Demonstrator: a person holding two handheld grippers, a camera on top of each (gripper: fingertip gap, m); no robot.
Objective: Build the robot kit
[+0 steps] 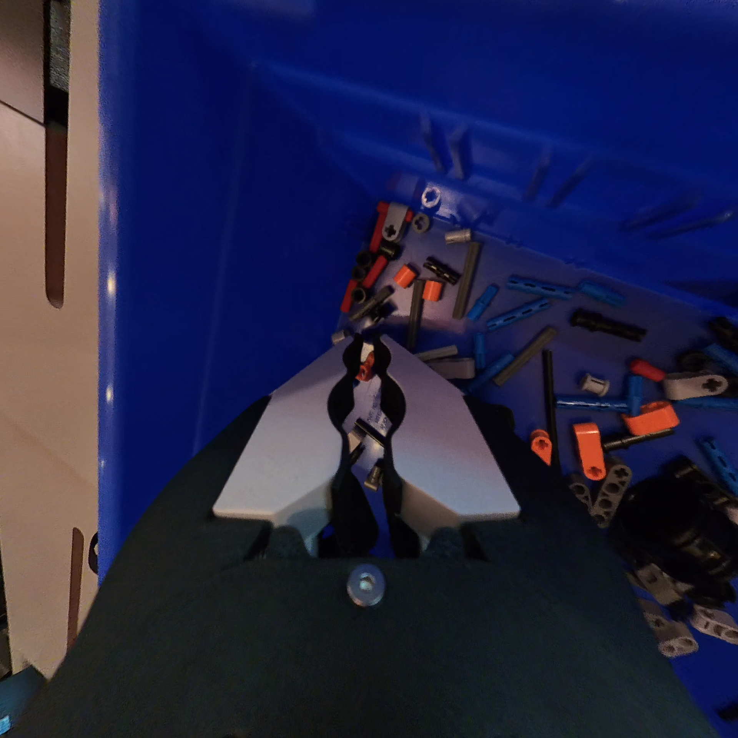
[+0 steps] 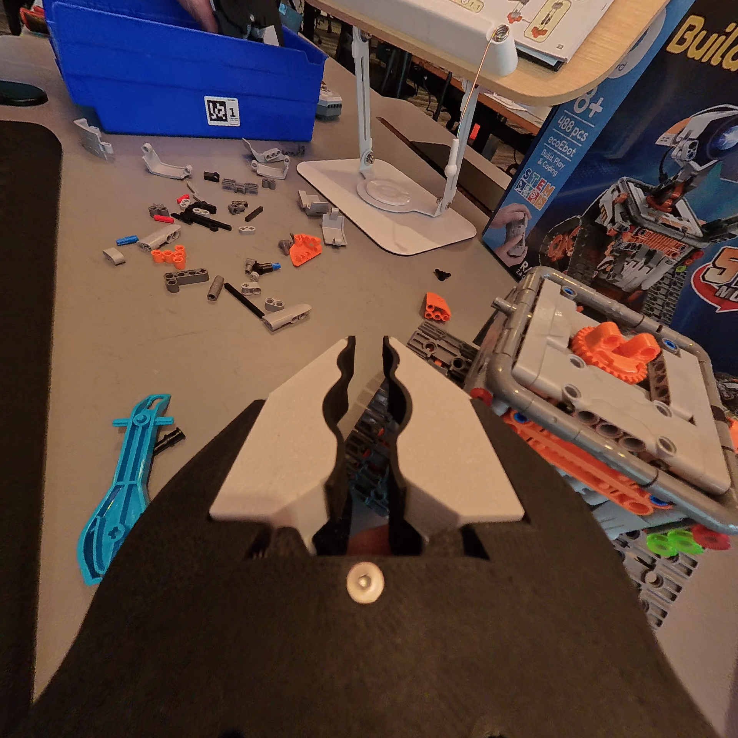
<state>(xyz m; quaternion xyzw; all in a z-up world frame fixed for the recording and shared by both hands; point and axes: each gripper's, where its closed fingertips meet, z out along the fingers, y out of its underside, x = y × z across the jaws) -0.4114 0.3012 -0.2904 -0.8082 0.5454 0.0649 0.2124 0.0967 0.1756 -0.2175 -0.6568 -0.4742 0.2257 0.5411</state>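
My left gripper is down inside a blue bin, near its left corner. Its jaws are shut on a small red peg. Loose building pieces in orange, blue, black and grey cover the bin floor ahead and to the right. My right gripper hovers over the grey table, jaws a narrow gap apart with nothing between them. It sits just left of a grey and orange built model, and the model's dark tracked part shows under its fingers.
In the right wrist view, scattered small parts lie ahead on the table. A turquoise plastic tool lies at the left. A white stand holding a booklet, the blue bin and a product box stand behind. My hands' fingertips stand some 55 cm from each other.
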